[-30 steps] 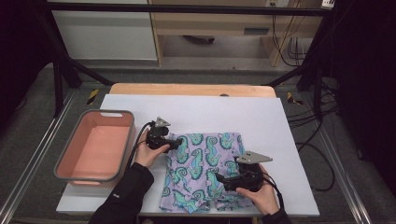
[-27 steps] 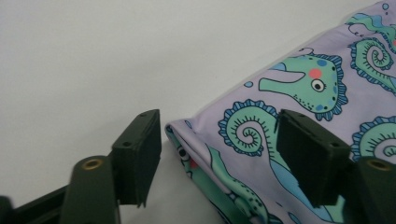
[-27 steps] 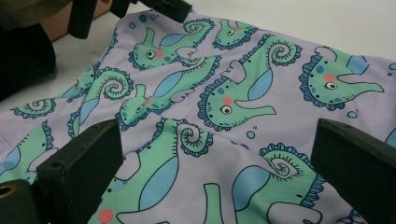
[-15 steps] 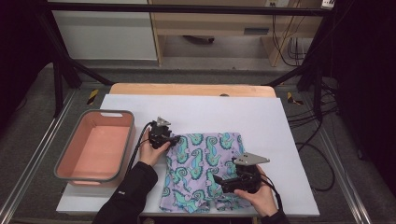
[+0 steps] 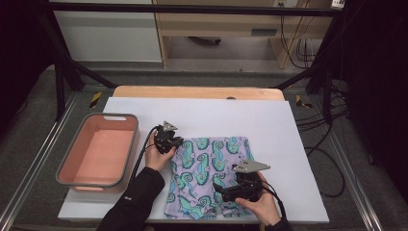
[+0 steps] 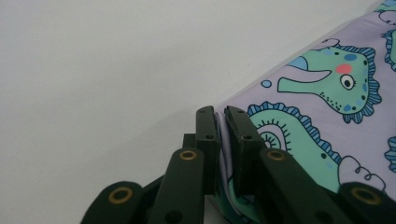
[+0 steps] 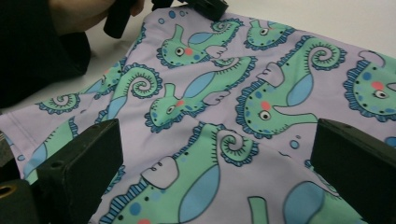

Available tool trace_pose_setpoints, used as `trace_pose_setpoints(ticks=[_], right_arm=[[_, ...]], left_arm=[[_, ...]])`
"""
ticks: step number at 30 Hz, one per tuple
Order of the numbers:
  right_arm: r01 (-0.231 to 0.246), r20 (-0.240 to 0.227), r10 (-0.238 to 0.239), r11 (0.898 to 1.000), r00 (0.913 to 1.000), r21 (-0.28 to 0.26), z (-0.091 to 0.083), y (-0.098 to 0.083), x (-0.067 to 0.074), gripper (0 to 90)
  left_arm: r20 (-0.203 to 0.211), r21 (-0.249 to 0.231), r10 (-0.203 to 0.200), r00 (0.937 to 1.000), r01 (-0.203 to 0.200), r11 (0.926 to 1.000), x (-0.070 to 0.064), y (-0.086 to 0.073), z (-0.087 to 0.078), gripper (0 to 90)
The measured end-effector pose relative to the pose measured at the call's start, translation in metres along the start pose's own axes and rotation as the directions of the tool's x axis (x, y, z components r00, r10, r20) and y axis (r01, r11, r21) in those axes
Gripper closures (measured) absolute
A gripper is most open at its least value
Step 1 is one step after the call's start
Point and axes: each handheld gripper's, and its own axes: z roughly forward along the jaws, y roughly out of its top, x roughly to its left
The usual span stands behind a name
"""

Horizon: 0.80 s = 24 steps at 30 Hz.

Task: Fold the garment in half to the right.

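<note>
A lilac cloth (image 5: 211, 163) printed with green seahorses lies flat on the white board. At its far left corner my left gripper (image 5: 174, 144) is shut on the cloth's edge. In the left gripper view the fabric (image 6: 327, 116) runs into the narrow slit between the jaws of the left gripper (image 6: 221, 114), which have just been closing. My right gripper (image 5: 219, 190) rests low over the cloth's near right part. Its jaws stand wide open in the right gripper view (image 7: 217, 140), with flat cloth (image 7: 224, 93) between them. The left gripper (image 7: 205, 5) shows at that view's top.
A pink basin with a grey rim (image 5: 111, 117) stands to the left of the cloth, half off the white board (image 5: 269, 120). Cables (image 5: 332, 163) trail on the floor to the right. Black frame legs stand at both far corners.
Both hands stay about where they were, and the cloth lies as before.
</note>
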Motion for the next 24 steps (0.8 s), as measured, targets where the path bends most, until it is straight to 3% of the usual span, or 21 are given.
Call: trace_pose_setpoints(ticks=[5, 10, 24], right_arm=[[-0.001, -0.014, 0.001, 1.000, 0.9999, 0.000, 0.006, 0.002, 0.009, 3.2], [0.006, -0.012, -0.006, 1.000, 0.9999, -0.001, 0.014, 0.003, 0.020, 3.8], [0.033, -0.046, -0.032, 0.999, 0.9984, 0.031, 0.034, 0.003, 0.052, 6.1]], left_arm=[[-0.006, -0.001, -0.002, 1.0000, 0.002, 1.0000, -0.001, -0.001, 0.001, 84.5], [-0.031, -0.004, 0.027, 0.9991, -0.027, 0.9996, -0.005, -0.002, 0.001, 84.2], [-0.009, -0.017, 0.026, 0.9996, -0.027, 0.9995, -0.001, -0.004, 0.001, 84.6]])
